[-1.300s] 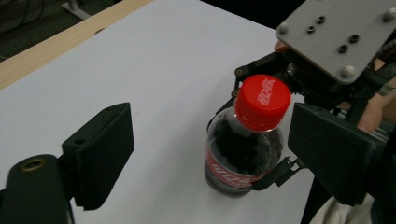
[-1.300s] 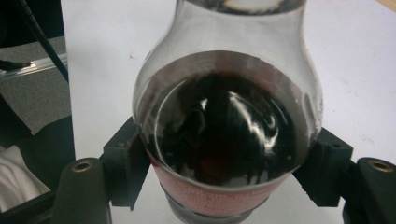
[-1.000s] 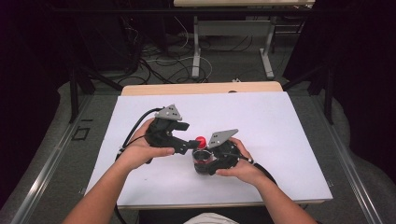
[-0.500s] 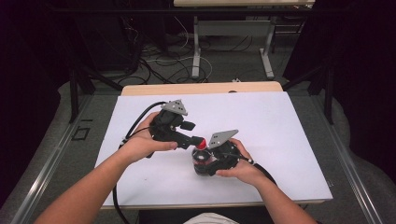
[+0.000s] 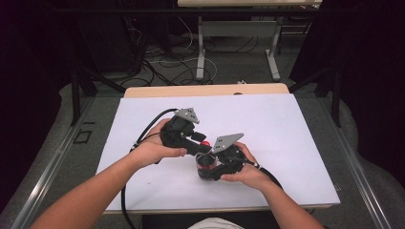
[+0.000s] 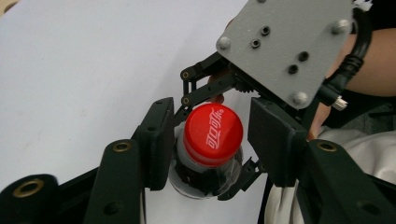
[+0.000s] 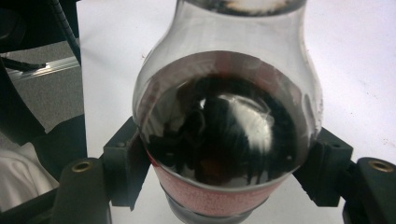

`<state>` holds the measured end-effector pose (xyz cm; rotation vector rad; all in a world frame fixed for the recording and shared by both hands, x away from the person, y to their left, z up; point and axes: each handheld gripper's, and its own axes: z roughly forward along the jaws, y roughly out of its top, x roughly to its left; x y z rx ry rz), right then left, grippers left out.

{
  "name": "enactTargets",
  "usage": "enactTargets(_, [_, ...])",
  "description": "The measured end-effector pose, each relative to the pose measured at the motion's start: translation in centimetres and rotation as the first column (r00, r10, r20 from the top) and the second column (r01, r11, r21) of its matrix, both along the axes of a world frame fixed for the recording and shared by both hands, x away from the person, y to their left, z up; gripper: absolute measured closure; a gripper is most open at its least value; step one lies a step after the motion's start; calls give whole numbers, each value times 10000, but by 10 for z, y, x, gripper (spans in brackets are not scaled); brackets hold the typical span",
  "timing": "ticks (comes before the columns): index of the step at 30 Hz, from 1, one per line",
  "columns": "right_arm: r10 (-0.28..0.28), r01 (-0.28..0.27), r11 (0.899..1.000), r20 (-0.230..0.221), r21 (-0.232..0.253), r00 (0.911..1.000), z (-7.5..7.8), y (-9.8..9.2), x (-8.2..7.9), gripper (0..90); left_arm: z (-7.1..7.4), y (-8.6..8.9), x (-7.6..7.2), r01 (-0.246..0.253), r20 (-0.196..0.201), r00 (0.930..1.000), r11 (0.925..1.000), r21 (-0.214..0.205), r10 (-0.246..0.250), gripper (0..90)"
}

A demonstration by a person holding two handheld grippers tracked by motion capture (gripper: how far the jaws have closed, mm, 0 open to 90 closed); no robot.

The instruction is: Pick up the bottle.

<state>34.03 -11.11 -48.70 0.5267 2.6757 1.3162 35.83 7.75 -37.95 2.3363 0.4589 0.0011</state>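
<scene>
bottle (image 7: 227, 135): stands on white table (image 5: 286, 124), dark drink inside, smooth and slippery, fairly light.
right gripper (image 7: 227, 186): clamped on its body.
left gripper (image 6: 212, 140): jaws just closing around red cap (image 6: 213, 133), not yet pressing; the hold for twisting.

We see a small clear plastic bottle (image 5: 206, 164) of dark cola standing upright on the white table (image 5: 286, 129), a little toward six o'clock from the sheet's middle. Its red cap (image 6: 213, 132), still screwed on, carries white lettering and faces the left gripper view squarely. The bulbous shoulder (image 7: 229, 93) is transparent above the dark liquid line, and a red label band (image 7: 210, 193) wraps the body lower down. In the high view, the cap (image 5: 205, 143) shows at twelve o'clock of the body.
</scene>
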Motion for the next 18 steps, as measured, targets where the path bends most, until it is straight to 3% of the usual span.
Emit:
enactTargets(8, [113, -113, 9999, -17, 35, 9999, 0, 1, 0, 285, -3, -8, 3, 133, -321, 9994, 9997, 228, -126, 580])
enactTargets(12, [124, -124, 9999, -46, 68, 9999, -2, 1, 0, 285, -3, -12, 2, 216, -173, 9996, 9989, 425, -208, 600])
enactTargets(15, [20, -20, 9999, -43, 164, 10000, -3, 2, -1, 286, -2, -13, 0, 65, 83, 9999, 9981, 618, -70, 607])
enactTargets(18, [-66, 66, 9998, 32, 187, 10000, -3, 2, -1, 286, -1, -15, -3, -180, 82, 9998, 9973, 710, 175, 610])
